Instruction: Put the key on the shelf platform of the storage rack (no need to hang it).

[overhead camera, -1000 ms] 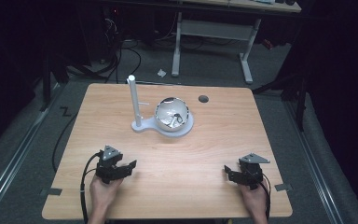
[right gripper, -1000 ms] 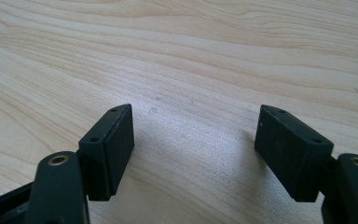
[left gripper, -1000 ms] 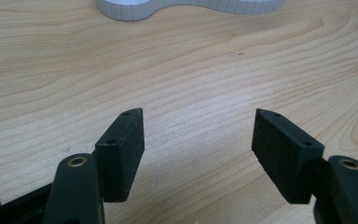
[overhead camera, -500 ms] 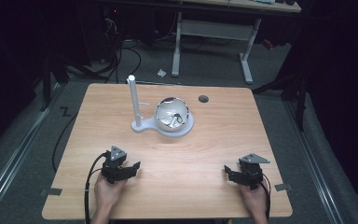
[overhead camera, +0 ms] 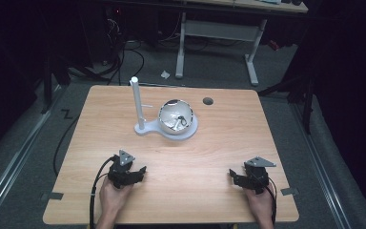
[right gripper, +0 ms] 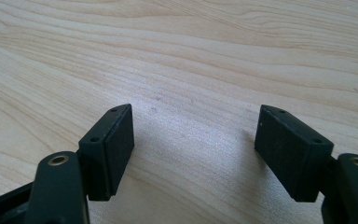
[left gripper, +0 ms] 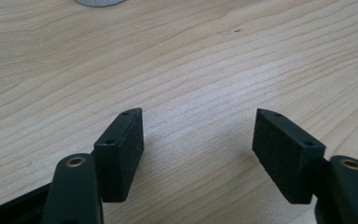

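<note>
Wooden table point(overhead camera: 209, 157): left gripper point(overhead camera: 136, 172), right gripper point(overhead camera: 236, 177) both released; bowl point(overhead camera: 176, 116) contents possibly utensil.

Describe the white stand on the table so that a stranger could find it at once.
On the wooden table, look toward the far half, just left of the middle. There a flat white base carries a shiny bowl, and the white stand rises upright from that base's left end. It is the tallest thing on the table.
</note>
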`<action>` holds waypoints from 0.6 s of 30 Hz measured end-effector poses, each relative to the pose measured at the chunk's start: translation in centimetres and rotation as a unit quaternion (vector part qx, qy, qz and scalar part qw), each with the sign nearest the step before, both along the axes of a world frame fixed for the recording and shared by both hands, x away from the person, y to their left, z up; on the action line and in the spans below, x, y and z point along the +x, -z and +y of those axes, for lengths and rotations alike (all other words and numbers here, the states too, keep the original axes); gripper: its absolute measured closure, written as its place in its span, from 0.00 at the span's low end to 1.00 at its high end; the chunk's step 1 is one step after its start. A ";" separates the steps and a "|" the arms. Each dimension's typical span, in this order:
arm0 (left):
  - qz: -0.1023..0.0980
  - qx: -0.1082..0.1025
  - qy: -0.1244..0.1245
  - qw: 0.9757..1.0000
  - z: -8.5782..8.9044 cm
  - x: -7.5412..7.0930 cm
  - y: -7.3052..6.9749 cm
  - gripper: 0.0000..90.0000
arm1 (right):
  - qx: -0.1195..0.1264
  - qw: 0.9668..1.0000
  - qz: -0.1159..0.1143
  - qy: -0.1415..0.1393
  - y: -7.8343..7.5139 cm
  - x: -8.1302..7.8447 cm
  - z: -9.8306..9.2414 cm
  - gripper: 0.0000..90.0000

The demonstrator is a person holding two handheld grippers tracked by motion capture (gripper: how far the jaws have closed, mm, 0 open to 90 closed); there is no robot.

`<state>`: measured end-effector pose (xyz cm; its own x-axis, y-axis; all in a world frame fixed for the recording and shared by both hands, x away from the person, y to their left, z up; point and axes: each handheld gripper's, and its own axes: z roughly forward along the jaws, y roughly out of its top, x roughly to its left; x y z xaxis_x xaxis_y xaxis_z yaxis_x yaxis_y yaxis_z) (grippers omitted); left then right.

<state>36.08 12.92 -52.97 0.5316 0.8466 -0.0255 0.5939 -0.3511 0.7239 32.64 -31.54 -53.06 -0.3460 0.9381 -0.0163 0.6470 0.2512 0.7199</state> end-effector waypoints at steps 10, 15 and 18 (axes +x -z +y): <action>-0.004 0.007 0.004 1.000 -0.4 0.1 0.3 0.36 | -0.001 1.000 -0.001 -0.001 0.0 0.0 0.0 0.32; -0.018 -0.002 -0.003 1.000 -0.5 -0.3 0.6 0.34 | -0.001 1.000 -0.001 -0.001 0.0 0.0 0.0 0.32; -0.018 -0.002 -0.004 1.000 -0.5 -0.3 0.6 0.34 | -0.001 1.000 0.000 -0.001 0.0 0.0 0.0 0.32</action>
